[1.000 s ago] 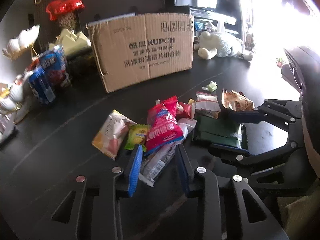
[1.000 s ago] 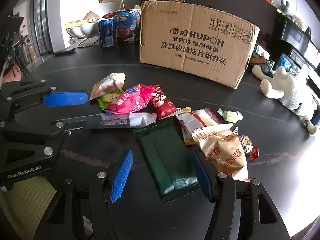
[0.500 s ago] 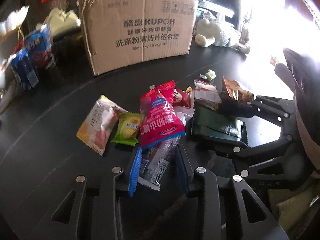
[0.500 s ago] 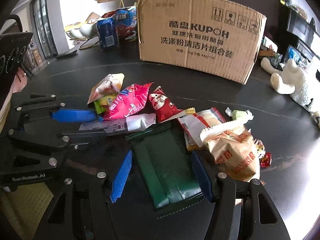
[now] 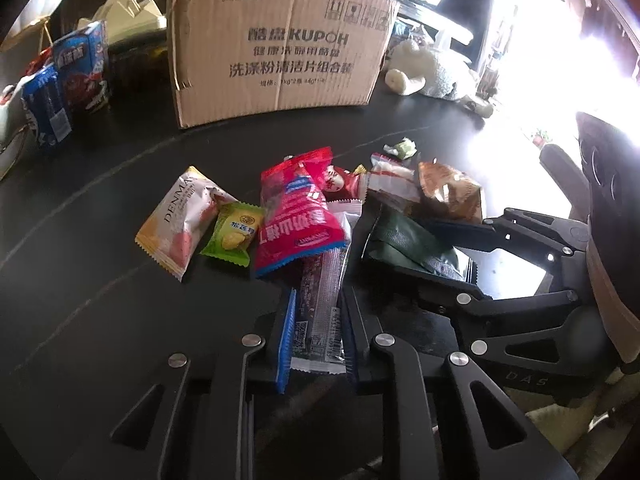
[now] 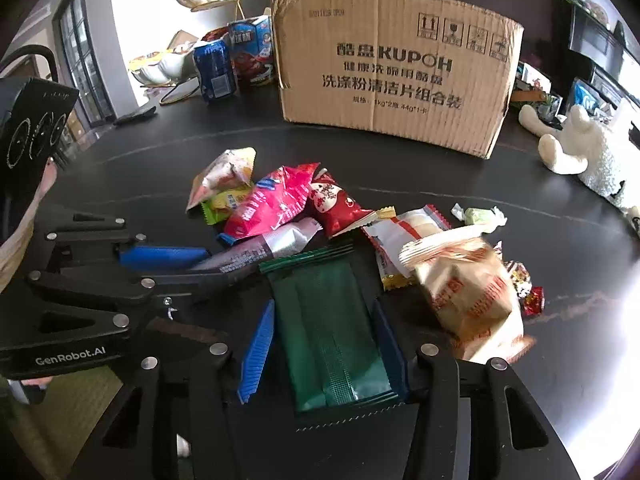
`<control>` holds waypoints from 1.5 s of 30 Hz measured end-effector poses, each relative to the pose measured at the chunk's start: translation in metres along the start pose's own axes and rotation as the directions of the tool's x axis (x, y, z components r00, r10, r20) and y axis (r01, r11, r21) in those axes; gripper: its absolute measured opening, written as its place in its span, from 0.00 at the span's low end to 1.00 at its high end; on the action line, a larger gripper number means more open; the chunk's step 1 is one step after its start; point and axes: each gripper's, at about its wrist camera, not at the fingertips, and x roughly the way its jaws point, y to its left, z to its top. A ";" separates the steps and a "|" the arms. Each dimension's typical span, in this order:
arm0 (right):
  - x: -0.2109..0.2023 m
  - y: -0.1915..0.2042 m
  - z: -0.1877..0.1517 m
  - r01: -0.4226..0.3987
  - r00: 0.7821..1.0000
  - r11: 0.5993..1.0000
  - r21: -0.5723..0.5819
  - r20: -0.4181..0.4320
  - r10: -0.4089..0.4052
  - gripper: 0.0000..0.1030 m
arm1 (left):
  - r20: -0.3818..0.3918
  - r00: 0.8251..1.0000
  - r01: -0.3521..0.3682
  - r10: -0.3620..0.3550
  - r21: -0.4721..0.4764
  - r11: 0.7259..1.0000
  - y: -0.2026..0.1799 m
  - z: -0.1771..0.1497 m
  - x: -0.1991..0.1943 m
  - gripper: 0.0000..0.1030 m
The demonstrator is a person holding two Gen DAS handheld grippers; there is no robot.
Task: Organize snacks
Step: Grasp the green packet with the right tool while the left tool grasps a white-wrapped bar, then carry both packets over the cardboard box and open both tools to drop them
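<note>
Several snack packets lie in a pile on the black table (image 5: 100, 280) in front of a cardboard box (image 5: 280, 48) (image 6: 392, 72). My left gripper (image 5: 318, 300) (image 6: 216, 266) is shut on a long, partly clear snack bar (image 5: 320, 304) (image 6: 256, 252), whose far end lies under a pink bag (image 5: 296, 216) (image 6: 272, 204). My right gripper (image 6: 324, 308) (image 5: 404, 246) is closing on a dark green packet (image 6: 332, 332) (image 5: 404, 236). Its pads touch both long edges, and the packet buckles upward. A brown biscuit bag (image 6: 468, 288) lies just right of it.
A cream packet (image 5: 180, 220) and a small green sweet (image 5: 234, 234) lie left of the pile. A blue can (image 6: 214, 70) and blue cartons (image 5: 80, 64) stand at the back left. A white plush toy (image 6: 580, 148) lies at the right.
The left jaws closed onto the long bar. The right jaws narrowed onto the green packet's edges. Both wrist views tipped a little, and the pile looks closer.
</note>
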 end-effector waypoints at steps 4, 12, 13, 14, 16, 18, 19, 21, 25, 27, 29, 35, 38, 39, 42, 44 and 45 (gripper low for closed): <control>-0.016 0.001 0.000 0.020 0.999 1.000 0.018 0.031 -0.020 0.49 | 0.037 0.999 -0.003 0.002 0.003 1.000 -0.008 -0.001 -0.018 0.21; -0.049 0.001 0.003 0.047 0.993 0.997 0.061 0.105 -0.054 0.49 | 0.106 0.994 -0.019 0.020 -0.011 1.000 -0.023 0.003 -0.048 0.21; -0.054 0.001 0.004 0.052 0.992 0.996 0.066 0.115 -0.059 0.49 | 0.117 0.993 -0.024 0.025 -0.011 1.000 -0.025 0.004 -0.052 0.21; -0.059 0.001 0.005 0.055 0.990 0.996 0.068 0.126 -0.063 0.49 | 0.125 0.992 -0.029 0.030 -0.010 1.000 -0.025 0.006 -0.055 0.21; -0.067 0.001 0.008 0.064 0.987 0.995 0.071 0.145 -0.074 0.49 | 0.148 0.988 -0.041 0.041 -0.007 0.999 -0.028 0.008 -0.063 0.21; -0.076 0.000 0.013 0.074 0.983 0.995 0.069 0.165 -0.084 0.49 | 0.166 0.985 -0.048 0.049 -0.008 0.999 -0.030 0.011 -0.071 0.21; -0.079 0.000 0.015 0.076 0.981 0.995 0.071 0.174 -0.088 0.49 | 0.180 0.982 -0.055 0.055 -0.006 0.998 -0.031 0.013 -0.076 0.21; -0.087 0.001 0.021 0.077 0.978 0.995 0.071 0.190 -0.090 0.49 | 0.202 0.977 -0.063 0.063 -0.004 0.998 -0.033 0.018 -0.083 0.21; -0.102 0.001 0.032 0.094 0.968 0.994 0.062 0.228 -0.105 0.49 | 0.267 0.958 -0.112 0.107 0.004 0.994 -0.036 0.027 -0.102 0.21; -0.110 0.001 0.039 0.110 0.960 0.992 0.058 0.254 -0.121 0.49 | 0.299 0.946 -0.132 0.124 0.007 0.991 -0.036 0.032 -0.110 0.21; -0.118 0.001 0.047 0.123 0.951 0.991 0.056 0.277 -0.134 0.49 | 0.333 0.934 -0.144 0.130 0.018 0.989 -0.037 0.036 -0.119 0.21; -0.138 0.003 0.070 0.140 0.922 0.988 0.057 0.356 -0.151 0.49 | 0.417 0.896 -0.182 0.156 0.024 0.983 -0.038 0.054 -0.141 0.21; -0.143 0.000 0.081 0.135 0.910 0.989 0.067 0.385 -0.151 0.49 | 0.453 0.875 -0.200 0.170 0.019 0.980 -0.037 0.067 -0.148 0.21; -0.144 -0.002 0.086 0.134 0.906 0.988 0.074 0.395 -0.153 0.49 | 0.463 0.869 -0.206 0.176 0.014 0.978 -0.036 0.072 -0.150 0.21; -0.141 -0.008 0.104 0.115 0.902 0.989 0.092 0.407 -0.143 0.49 | 0.477 0.862 -0.195 0.170 0.003 0.981 -0.031 0.088 -0.153 0.21; -0.137 -0.013 0.116 0.100 0.904 0.990 0.101 0.407 -0.133 0.49 | 0.482 0.861 -0.189 0.166 -0.001 0.982 -0.029 0.099 -0.154 0.21; -0.134 -0.016 0.122 0.099 0.904 0.989 0.111 0.405 -0.136 0.49 | 0.484 0.858 -0.190 0.168 -0.004 0.982 -0.028 0.105 -0.153 0.21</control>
